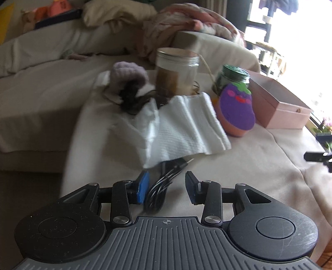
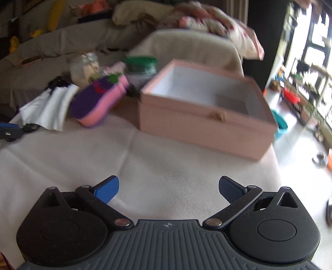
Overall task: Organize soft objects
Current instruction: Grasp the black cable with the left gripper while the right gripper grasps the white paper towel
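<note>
Daylight is blown out at the window (image 2: 311, 62) on the right; both views are motion-blurred, with edges bent by fisheye distortion.

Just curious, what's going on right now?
Left gripper open around black cable bundle. Right gripper open, empty. Pink box open. White folded cloth untouched.

A clear jar (image 1: 176, 72) with a tan lid stands at the back of the cloth-covered table (image 1: 249, 176), a green-lidded jar (image 1: 233, 80) just beside it. Behind them runs a beige sofa (image 1: 51, 47) heaped with a floral blanket (image 1: 186, 18).
</note>
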